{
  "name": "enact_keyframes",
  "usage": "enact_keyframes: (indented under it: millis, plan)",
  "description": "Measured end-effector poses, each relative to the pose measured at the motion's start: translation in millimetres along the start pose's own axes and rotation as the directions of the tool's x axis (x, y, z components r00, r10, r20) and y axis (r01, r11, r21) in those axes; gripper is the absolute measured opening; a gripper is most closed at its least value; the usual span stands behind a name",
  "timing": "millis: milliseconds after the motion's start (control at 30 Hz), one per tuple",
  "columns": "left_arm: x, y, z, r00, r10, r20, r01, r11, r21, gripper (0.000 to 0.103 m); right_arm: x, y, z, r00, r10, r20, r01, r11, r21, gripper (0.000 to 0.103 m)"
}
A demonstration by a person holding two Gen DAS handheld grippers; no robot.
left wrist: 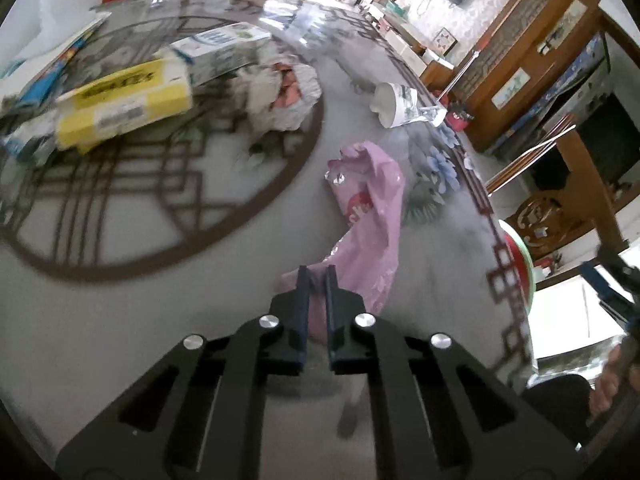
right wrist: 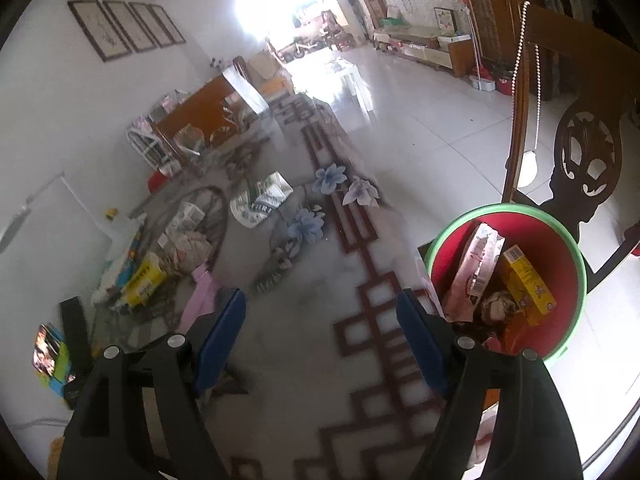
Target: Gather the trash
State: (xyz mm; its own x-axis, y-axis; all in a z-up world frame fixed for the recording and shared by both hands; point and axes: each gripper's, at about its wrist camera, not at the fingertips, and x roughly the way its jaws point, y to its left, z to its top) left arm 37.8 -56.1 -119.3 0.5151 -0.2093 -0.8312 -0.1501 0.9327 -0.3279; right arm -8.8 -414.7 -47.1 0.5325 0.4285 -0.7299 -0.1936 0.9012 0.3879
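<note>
A crumpled pink plastic bag [left wrist: 370, 216] lies on the glass-topped table [left wrist: 200, 300] near its right edge. My left gripper [left wrist: 317, 276] is shut on the bag's near end, its blue pads pinching the plastic. The same pink plastic bag [right wrist: 202, 294] shows at the left in the right wrist view. My right gripper [right wrist: 320, 304] hangs open over the table edge with nothing between its fingers. Just to its right stands a red bin with a green rim [right wrist: 576, 264] holding a pink carton [right wrist: 476, 268], a yellow box [right wrist: 528, 280] and crumpled waste.
On the table lie a yellow box [left wrist: 124, 104], a white and blue carton [left wrist: 220, 52], crumpled floral paper [left wrist: 280, 92], a tipped paper cup [left wrist: 394, 104] and booklets [left wrist: 48, 64]. A carved wooden chair [right wrist: 584, 152] stands behind the bin. The bin's rim [left wrist: 520, 268] peeks past the table edge.
</note>
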Motion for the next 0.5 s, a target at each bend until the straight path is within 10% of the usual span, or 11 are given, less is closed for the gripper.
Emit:
enact_keyframes:
  millis: [500]
  plan:
    - [-56, 33, -26, 0.994, -0.086, 0.062, 0.09, 0.994, -0.067, 0.004, 33, 17, 5, 0.995, -0.072, -0.067, 0.071, 0.997, -0.008, 0.076]
